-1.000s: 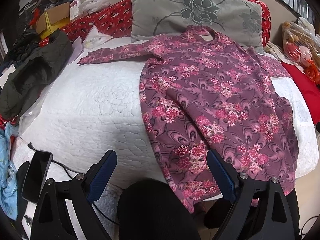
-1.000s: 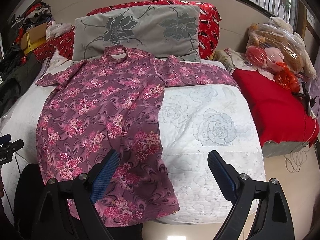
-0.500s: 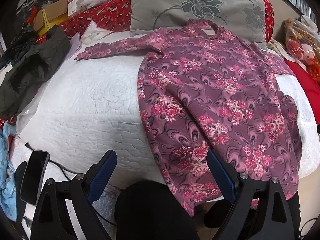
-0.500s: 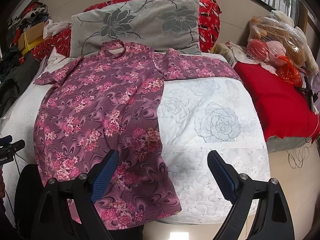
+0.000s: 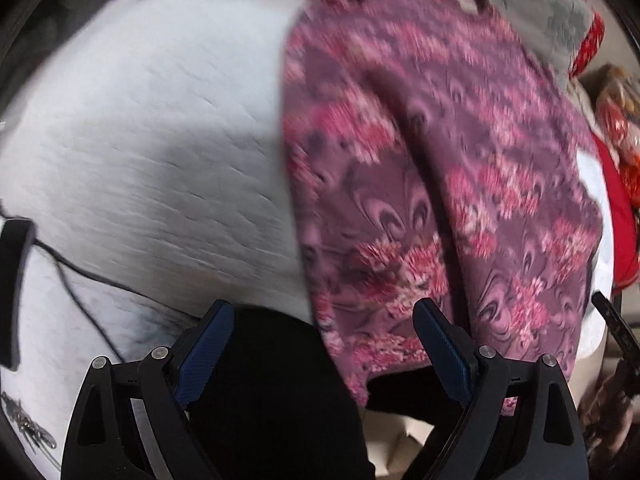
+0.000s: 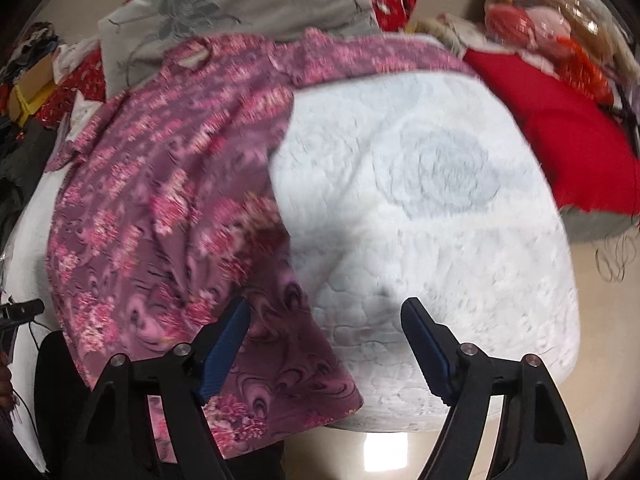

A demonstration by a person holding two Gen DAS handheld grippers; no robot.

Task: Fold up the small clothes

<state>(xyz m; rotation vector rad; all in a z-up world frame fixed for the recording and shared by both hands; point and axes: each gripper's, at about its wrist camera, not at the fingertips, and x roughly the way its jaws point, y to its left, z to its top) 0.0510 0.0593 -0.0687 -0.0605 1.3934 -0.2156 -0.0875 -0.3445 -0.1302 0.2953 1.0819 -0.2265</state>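
A purple long-sleeved top with pink flowers [image 5: 440,184] lies spread flat on a white quilted bed [image 5: 152,152], its hem hanging over the near edge. My left gripper [image 5: 324,316] hovers open above the hem's left corner, nothing between its blue pads [image 5: 208,344]. In the right wrist view the same top [image 6: 172,208] fills the left half. My right gripper [image 6: 326,312] hangs over the hem's right corner; its jaws are closing, with the cloth's edge under them but not pressed. Both views are blurred by motion.
A grey flowered pillow [image 6: 240,4] lies behind the collar. Red bedding [image 6: 560,128] and bagged soft toys [image 6: 540,20] sit at the right. A black cable [image 5: 84,276] and dark device [image 5: 16,280] lie at the bed's left edge. A dark-clad leg [image 5: 272,392] stands below.
Both grippers have dropped and tilted down toward the near edge of the bed, so the hem looks much larger. The right jaws have narrowed a little. The top has not moved.
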